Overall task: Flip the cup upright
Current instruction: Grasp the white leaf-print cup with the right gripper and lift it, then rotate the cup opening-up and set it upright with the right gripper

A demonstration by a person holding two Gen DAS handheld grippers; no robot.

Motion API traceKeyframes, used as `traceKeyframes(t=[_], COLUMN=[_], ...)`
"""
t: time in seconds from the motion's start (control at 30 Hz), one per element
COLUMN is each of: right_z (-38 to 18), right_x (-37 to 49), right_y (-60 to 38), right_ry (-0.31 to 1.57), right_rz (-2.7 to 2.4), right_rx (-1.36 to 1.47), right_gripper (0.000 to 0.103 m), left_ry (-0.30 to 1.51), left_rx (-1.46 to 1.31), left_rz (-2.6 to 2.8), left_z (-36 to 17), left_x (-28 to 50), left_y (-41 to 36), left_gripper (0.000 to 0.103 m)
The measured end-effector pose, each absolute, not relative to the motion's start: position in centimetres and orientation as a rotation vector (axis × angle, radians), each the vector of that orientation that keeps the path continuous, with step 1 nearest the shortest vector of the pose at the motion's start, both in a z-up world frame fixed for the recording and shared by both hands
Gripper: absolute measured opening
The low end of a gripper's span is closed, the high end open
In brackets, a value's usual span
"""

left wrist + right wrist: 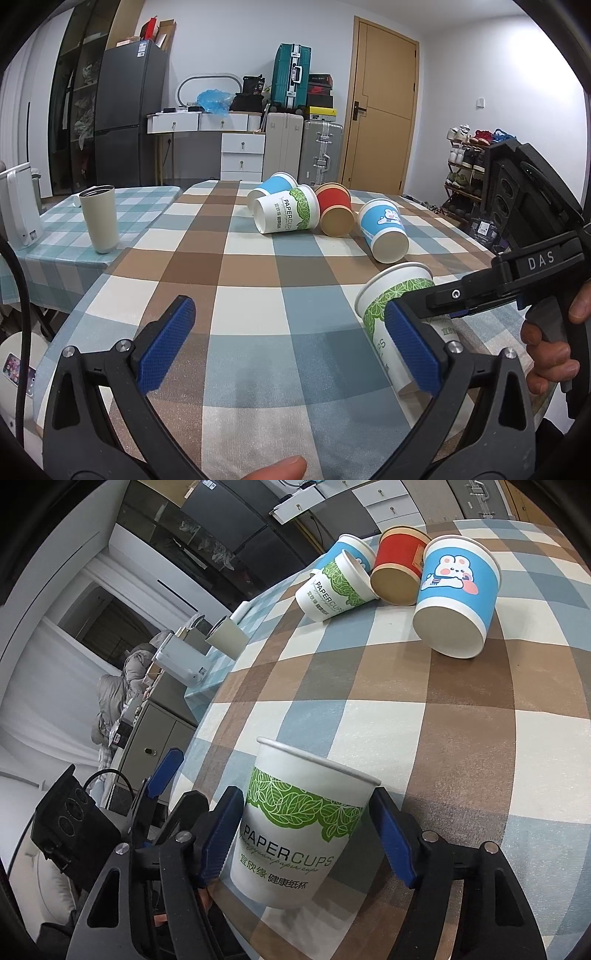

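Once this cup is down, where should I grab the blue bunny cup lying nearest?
Take the blue bunny cup across its side wall, mid-body, coming from above. It lies on its side with the base facing us, so the round wall is exposed; the red cup crowds its left.

Your left gripper's pad covers the middle of the leaf-print paper cup, and its base is hidden behind that finger. In your right wrist view, the far blue cup sits mostly behind the lying leaf-print cup. Labels on the red cup are too small to read.
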State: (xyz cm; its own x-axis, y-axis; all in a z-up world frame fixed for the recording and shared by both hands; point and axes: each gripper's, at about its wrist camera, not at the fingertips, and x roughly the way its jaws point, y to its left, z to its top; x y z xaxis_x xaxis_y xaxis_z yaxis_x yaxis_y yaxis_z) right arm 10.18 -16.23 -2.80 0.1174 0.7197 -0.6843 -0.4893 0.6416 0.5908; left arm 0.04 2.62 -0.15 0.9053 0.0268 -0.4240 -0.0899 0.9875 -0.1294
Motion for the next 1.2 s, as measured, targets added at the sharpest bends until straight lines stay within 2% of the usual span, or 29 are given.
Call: traceKeyframes(t=[0.1,0.4,0.67,1.2], right_z=[-2.2,0.7,0.5,-0.4], right_x=[10.0,8.5,8.8,5.5], right_y=[-16.4,-15.1,-14.0,-15.1], right_ry=[1.101,0.776,0.685,0.674], right_rz=[0.89,0.735,0.658,0.738], right_rx=[0.229,-0.039,-0.132,-0.222], right_gripper=[0.071,0.071,0.07,0.064], left_ry=[0.435,0.434,0.435,0.434], left_rx=[-0.148,-0.147,-0.147,-0.145], left_rz=[0.061,0.061,0.061,0.061], left_z=[-0.2,-0.2,-0.2,-0.2], left_x=[0.0,0.1,0.1,0.1], left_y=[2.6,2.8,2.9,2.8], left_gripper=[0.102,0.102,0.102,0.102])
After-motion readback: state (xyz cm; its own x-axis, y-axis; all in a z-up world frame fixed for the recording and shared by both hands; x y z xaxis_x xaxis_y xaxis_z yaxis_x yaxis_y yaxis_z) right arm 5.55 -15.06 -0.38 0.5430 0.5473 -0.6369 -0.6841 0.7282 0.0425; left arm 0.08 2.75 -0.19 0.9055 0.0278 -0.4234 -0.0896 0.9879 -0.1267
